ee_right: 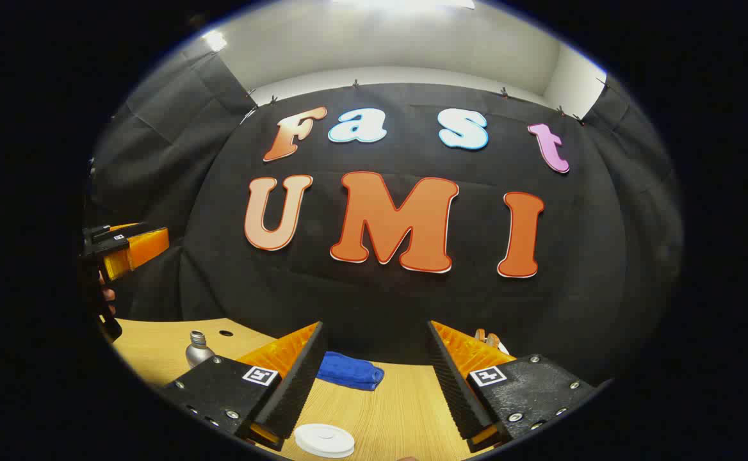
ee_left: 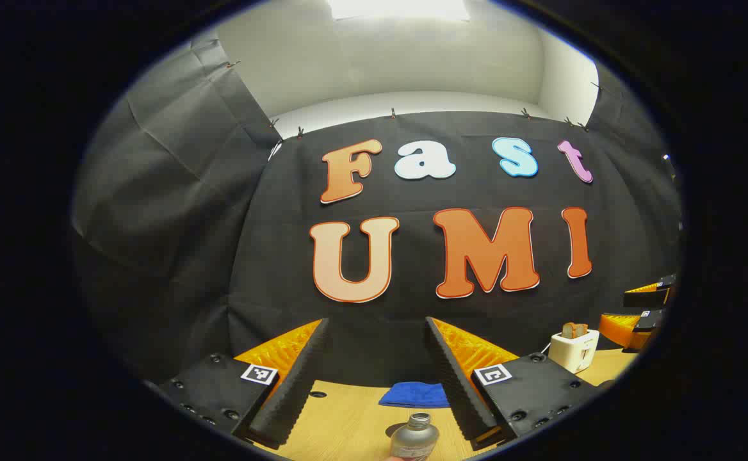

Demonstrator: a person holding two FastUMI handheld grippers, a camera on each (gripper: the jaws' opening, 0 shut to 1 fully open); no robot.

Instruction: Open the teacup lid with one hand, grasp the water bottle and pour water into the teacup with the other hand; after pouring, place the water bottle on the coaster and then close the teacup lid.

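**Both grippers raised with jaws spread over the wooden surface**

Black cloth walled the booth behind a pale wooden surface [ee_left: 348,416], with a white wall and a ceiling light above the cloth.

In the left gripper view, the left gripper [ee_left: 377,378] sat high with its jaws spread wide, holding and touching nothing. Low between the fingers stood the water bottle [ee_left: 414,438], a silver metal bottle with a threaded neck and no cap, upright on the surface at the bottom edge. A folded blue cloth [ee_left: 414,395] lay farther back, near the wall. Far to the right stood a white toaster [ee_left: 574,349] with bread in its slots, and beyond it the right gripper showed at the edge, its jaws apart.

In the right gripper view, the right gripper [ee_right: 374,378] also had its jaws spread wide and gripped nothing. A round white coaster [ee_right: 325,440] lay flat on the surface near its left finger, apart from it. The blue cloth lay behind, the bottle stood upright at far left, and the left gripper hung above it with a hand partly visible behind.

Each gripper body carried small square black-and-white markers; no brand or readable label could be made out on the bottle or toaster.
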